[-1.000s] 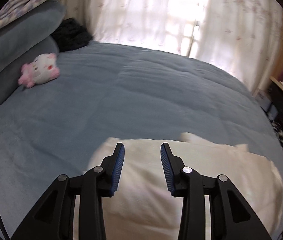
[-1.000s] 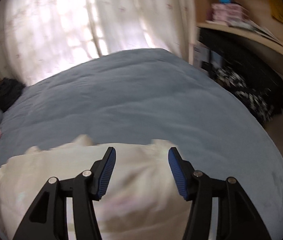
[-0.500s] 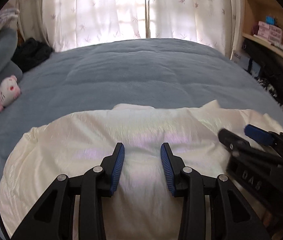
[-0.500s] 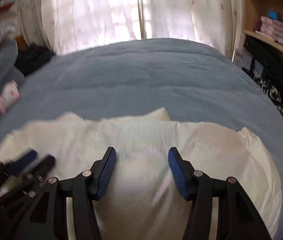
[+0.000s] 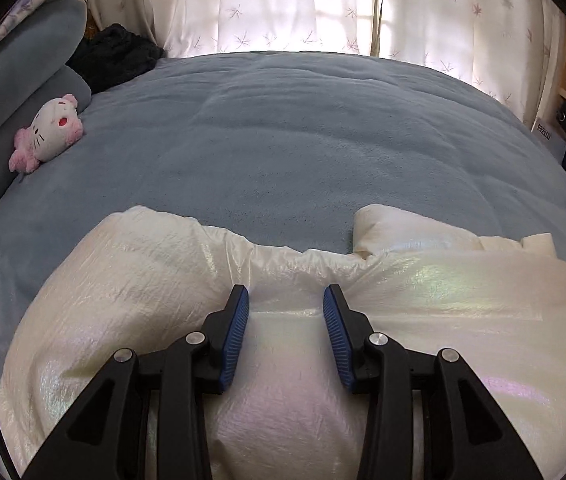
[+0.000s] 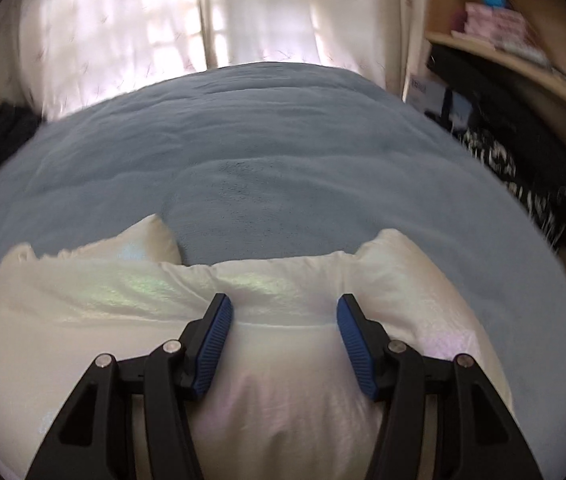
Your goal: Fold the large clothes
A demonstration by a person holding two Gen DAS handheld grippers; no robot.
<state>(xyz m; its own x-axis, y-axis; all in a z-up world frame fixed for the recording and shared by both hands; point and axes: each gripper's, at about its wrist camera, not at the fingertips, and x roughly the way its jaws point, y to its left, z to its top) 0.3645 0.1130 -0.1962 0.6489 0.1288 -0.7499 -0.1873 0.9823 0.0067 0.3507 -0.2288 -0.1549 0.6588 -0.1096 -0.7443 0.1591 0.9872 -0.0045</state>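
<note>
A cream-white, shiny padded jacket (image 5: 123,280) lies spread across the near part of a blue-grey bed (image 5: 283,140). My left gripper (image 5: 285,294) hovers low over the jacket's left half. Its blue pads stand apart, with fabric beneath the gap and nothing pinched. In the right wrist view the same jacket (image 6: 83,312) fills the foreground. My right gripper (image 6: 283,302) stands over its right half, jaws wider apart, the fabric bulging up beneath them but not clamped. The jacket's near edge is hidden under both grippers.
A pink and white plush toy (image 5: 49,132) rests against grey pillows (image 5: 15,60) at the left. Dark clothing (image 5: 115,56) sits in the far left corner. Curtains (image 5: 283,4) hang behind the bed. A shelf (image 6: 515,52) and a dark patterned heap (image 6: 523,176) flank the right side.
Both grippers have come down closer to the jacket. The right gripper, seen at the right of the left wrist view half a second ago, has moved out of it.
</note>
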